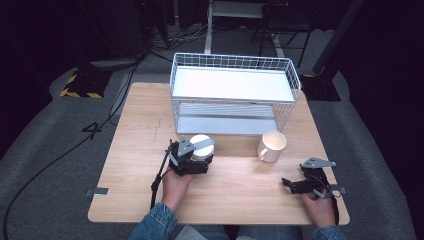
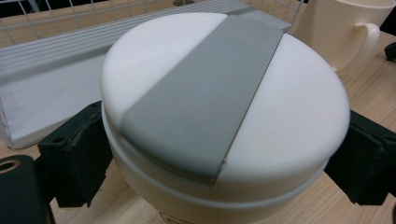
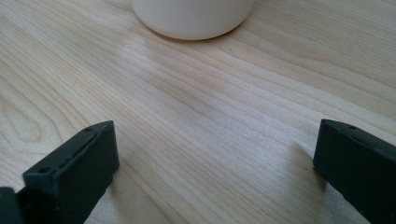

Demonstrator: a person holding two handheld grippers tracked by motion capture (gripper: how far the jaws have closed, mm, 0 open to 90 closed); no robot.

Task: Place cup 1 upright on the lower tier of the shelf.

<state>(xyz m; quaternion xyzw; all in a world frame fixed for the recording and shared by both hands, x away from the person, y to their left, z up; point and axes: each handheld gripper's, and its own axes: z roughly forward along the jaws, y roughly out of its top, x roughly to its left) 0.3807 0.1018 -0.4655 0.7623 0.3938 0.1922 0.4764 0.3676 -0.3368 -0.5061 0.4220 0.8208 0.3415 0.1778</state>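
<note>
A white round container [image 1: 202, 145] with a grey band across its lid [image 2: 205, 88] stands on the wooden table [image 1: 240, 185], in front of the wire rack. My left gripper [image 1: 196, 159] is shut on the container, one black jaw pressed to each side [image 2: 224, 140]. A cream mug [image 1: 271, 146] stands to its right, handle toward the near side [image 2: 359, 32]. My right gripper [image 1: 290, 184] sits low near the table's front right, open, with bare wood between its jaws [image 3: 215, 135]. The mug's base [image 3: 194, 18] lies just ahead of it.
A white two-tier wire rack [image 1: 234, 95] stands at the table's back centre, both shelves bare; its lower shelf [image 2: 51, 93] lies just beyond the container. A black cable [image 1: 159, 177] trails from the left gripper. Dark floor with cables and chair legs surrounds the table.
</note>
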